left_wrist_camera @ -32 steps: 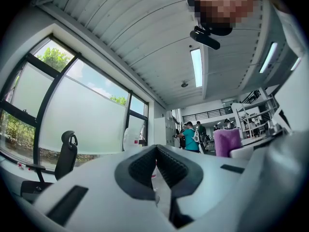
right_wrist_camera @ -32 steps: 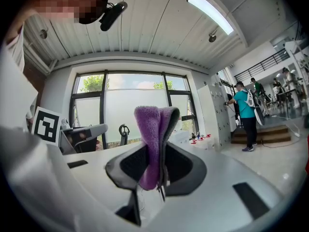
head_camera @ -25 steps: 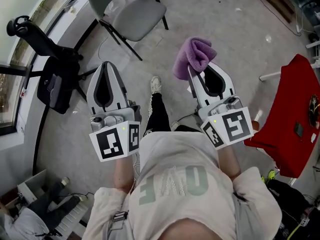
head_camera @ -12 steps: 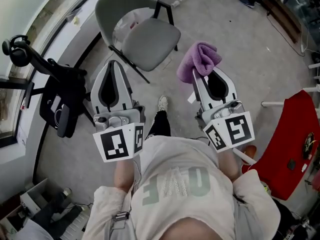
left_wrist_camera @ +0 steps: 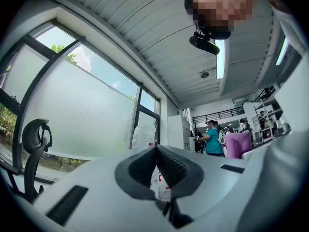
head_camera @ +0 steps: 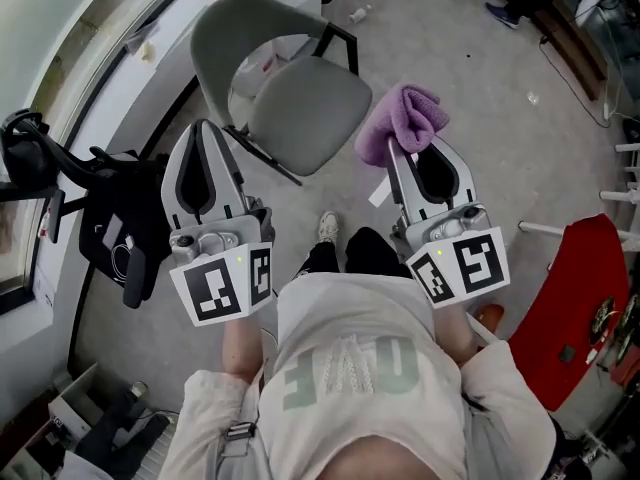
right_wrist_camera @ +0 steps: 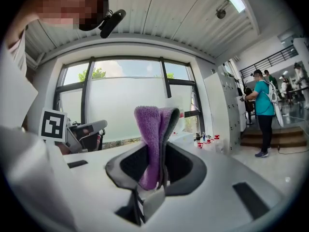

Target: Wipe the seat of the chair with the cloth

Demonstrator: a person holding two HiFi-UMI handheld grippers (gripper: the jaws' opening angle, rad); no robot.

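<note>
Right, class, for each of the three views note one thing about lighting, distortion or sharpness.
Head view: even daylight, soft shadows, the chair sharp, edges slightly bowed. Left gripper view: strong fisheye with black corners, the window washed out, a mosaic patch on top. Right gripper view: same fisheye, the cloth crisp against the bright window, mosaic patch top left.

I stand in big open work hall, probably lab or workshop. Overhead: ribbed metal ceiling [left_wrist_camera: 145, 28], strip light [left_wrist_camera: 220, 57]. Tall frosted windows [right_wrist_camera: 130, 100] in dark frames. Bare concrete floor [head_camera: 480, 98] with loose cable [head_camera: 572, 83]. Far end, blurry: mezzanine railing [left_wrist_camera: 219, 114], white cabinets [right_wrist_camera: 219, 110], person in teal shirt [right_wrist_camera: 263, 103]. Near me: grey chair [head_camera: 300, 98], black office chair [head_camera: 120, 218].
</note>
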